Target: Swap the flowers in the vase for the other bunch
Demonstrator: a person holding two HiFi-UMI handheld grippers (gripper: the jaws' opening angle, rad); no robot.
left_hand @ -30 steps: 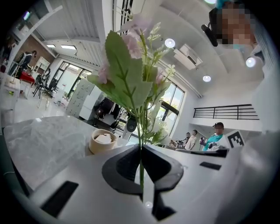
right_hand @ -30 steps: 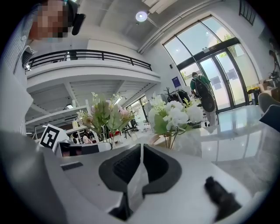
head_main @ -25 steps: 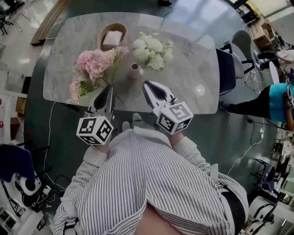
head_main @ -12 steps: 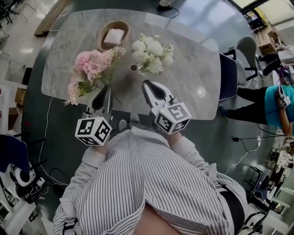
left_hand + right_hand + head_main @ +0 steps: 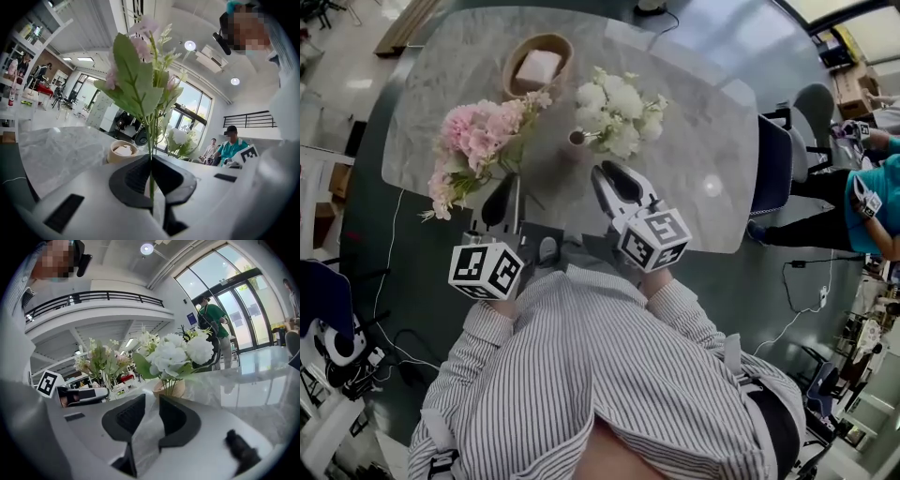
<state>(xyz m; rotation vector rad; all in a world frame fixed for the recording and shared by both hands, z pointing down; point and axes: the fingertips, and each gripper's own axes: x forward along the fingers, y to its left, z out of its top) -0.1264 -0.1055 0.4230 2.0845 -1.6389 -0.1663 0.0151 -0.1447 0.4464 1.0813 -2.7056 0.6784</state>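
A pink bunch (image 5: 476, 139) with green leaves stands up from my left gripper (image 5: 510, 187), which is shut on its thin stems (image 5: 151, 174) near the table's front edge. A white bunch (image 5: 622, 105) sits in a small pinkish vase (image 5: 576, 139) at the table's middle. Just in front of and right of the vase, my right gripper (image 5: 607, 178) has its jaws opening, with a narrow gap and nothing between them. In the right gripper view the vase (image 5: 169, 388) and white blooms (image 5: 176, 355) lie straight ahead of the right gripper (image 5: 151, 411), apart from it. The pink bunch (image 5: 101, 363) shows at its left.
A round wooden bowl (image 5: 536, 67) with a pale block in it stands at the back of the marble table (image 5: 703, 141). Dark chairs (image 5: 773, 164) line the table's right side, with people beyond. Dark floor surrounds the table.
The pink bunch has drifted slightly left with my left gripper. My right gripper has sunk a little in front of the vase. The white bunch and vase have not moved.
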